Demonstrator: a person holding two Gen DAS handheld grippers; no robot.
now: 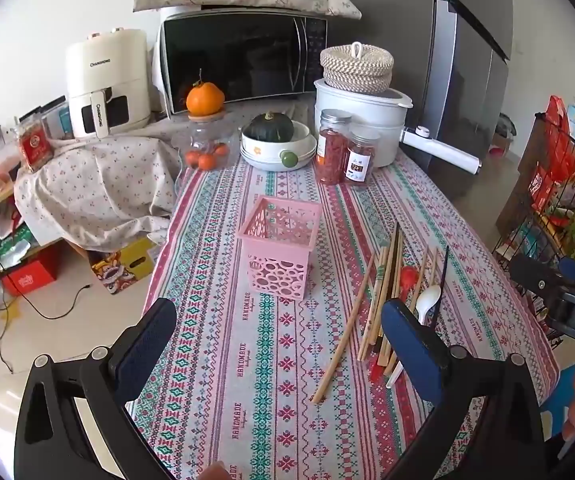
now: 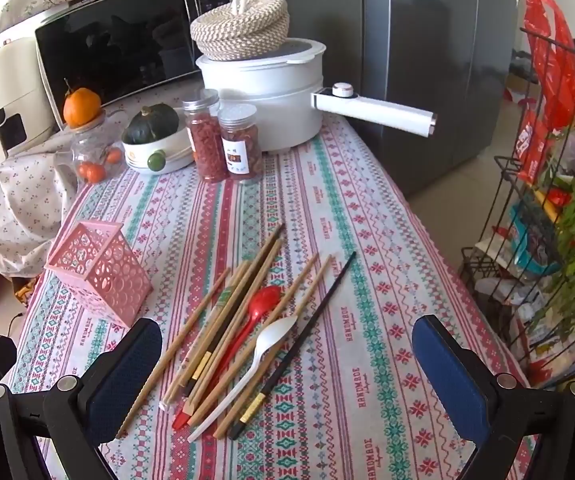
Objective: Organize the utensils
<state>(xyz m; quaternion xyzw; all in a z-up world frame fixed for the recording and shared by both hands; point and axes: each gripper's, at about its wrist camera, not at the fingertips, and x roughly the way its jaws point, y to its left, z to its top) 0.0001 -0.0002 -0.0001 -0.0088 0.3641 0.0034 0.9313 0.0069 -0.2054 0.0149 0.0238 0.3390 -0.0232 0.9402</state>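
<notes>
Left claw [image 1: 275,344]: fingers wide apart, holding nothing, above the table.
Right claw [image 2: 287,364]: fingers wide apart, holding nothing.
Chopsticks [image 2: 243,304]: loose pile with red spoon [image 2: 261,306] and white spoon [image 2: 263,348], between the right claw's fingers.
Basket [image 1: 279,248]: pink, upright, ahead of left claw, left of pile.

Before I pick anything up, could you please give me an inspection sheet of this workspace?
Surface: table with patterned tablecloth, flat where the utensils lie.
Job's things: pink holder upright, nothing seen inside; wooden chopsticks, black chopstick, red spoon and white spoon lie loose in a pile to its right.
Clutter: two jars, white pot with woven basket on top, squash in a bowl, orange, microwave, air fryer.
Grippers: left gripper and right gripper open, holding nothing.
Cables: black cable on the floor, left of the table.
Surroundings: fridge behind, wire rack with bags and greens on the right.
</notes>
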